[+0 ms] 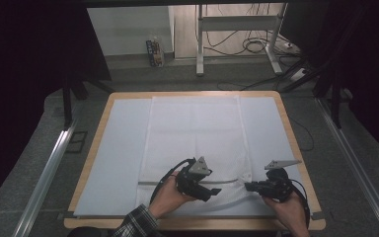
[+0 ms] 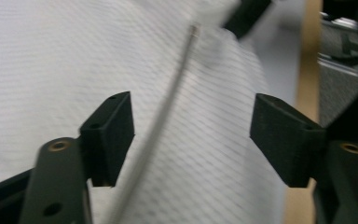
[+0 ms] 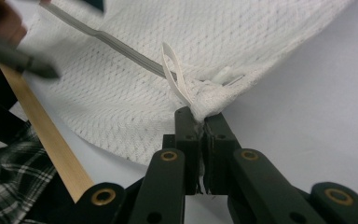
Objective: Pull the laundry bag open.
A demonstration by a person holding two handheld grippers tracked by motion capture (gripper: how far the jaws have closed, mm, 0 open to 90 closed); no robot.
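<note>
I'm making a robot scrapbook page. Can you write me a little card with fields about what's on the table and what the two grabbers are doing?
Table: wooden table with a pale sheet spread over it
Thing being worked on: white mesh bag with a grey zipper running across it, lying flat
Right gripper: fingers shut on a pinched corner of the mesh bag, next to a white loop
Left gripper: fingers open above the zipper, nothing between them pressed
Hands: one on each gripper, near the table's front edge

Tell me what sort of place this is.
Probably a lab or recording studio: black curtains flank a wooden table, cables trail on the floor behind, and a white mesh bag lies on the table.
</note>
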